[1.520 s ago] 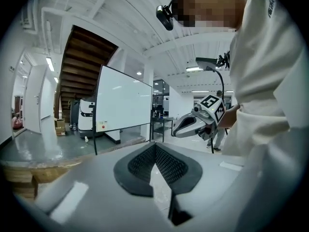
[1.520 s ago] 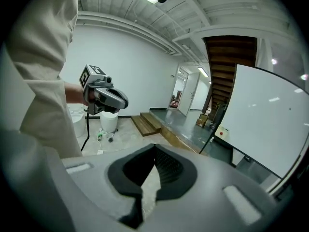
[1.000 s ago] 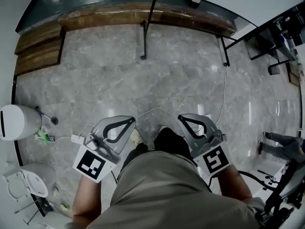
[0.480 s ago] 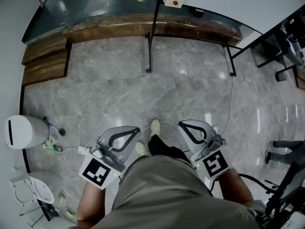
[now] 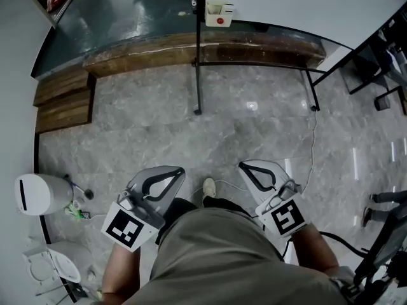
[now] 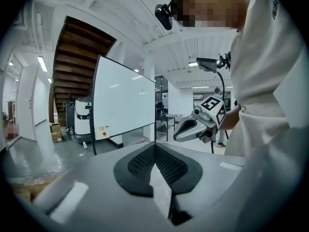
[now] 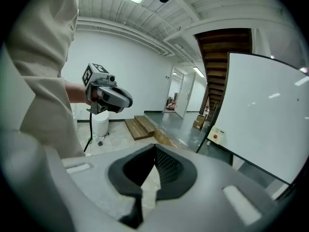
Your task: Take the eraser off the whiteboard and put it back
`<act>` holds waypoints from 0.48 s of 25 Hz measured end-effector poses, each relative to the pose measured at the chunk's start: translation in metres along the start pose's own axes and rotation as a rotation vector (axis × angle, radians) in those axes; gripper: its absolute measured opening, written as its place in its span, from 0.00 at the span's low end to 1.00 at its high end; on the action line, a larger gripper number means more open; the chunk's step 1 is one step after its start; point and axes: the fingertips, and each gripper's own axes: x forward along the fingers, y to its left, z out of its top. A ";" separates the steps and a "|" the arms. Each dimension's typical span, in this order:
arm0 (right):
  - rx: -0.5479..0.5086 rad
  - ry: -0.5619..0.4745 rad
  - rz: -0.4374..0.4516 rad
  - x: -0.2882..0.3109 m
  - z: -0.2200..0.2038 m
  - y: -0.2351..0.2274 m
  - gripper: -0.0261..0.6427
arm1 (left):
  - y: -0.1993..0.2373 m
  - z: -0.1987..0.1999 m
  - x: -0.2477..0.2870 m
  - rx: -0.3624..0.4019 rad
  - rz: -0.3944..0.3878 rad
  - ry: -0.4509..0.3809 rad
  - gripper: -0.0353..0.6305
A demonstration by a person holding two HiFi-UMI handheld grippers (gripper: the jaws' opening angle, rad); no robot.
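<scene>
Plainly nothing is held yet. The left hand-held gripper has its two dark ribbed pads pressed flat together with nothing between them, and the right hand-held gripper is likewise closed on itself and empty.

The task's thing looks to be the small cream-coloured block with a red dot, the eraser, stuck near a lower corner of the large white free-standing whiteboard on its black frame. It shows in the left gripper view and in the right gripper view too, well apart from both grippers across a stretch of grey marbled floor.

I would judge the eraser to be light and stiff, probably a plastic shell that clings to the board by a magnet or a holder, so the resistance should come from that hold more than from its weight. Its smooth sides may be slippery, so a pinch across the two opposite side faces, near the middle, seems safest, and it should come away with a tilt or a straight pull. How it is fixed is too small to tell.

Both hands sit low in front of the person's torso, side by side and a little apart. Each gripper points forward and slightly down toward the board, with its square-marker cube nearest the body.
</scene>
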 end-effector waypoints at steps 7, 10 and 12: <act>0.030 0.023 -0.029 0.009 -0.015 -0.044 0.04 | 0.020 0.010 0.048 0.017 -0.034 0.001 0.06; 0.048 0.034 -0.036 0.021 -0.016 -0.058 0.04 | 0.036 0.012 0.064 0.008 -0.057 -0.001 0.06; 0.054 0.039 -0.047 0.031 -0.016 -0.068 0.04 | 0.050 0.012 0.074 0.015 -0.077 -0.002 0.06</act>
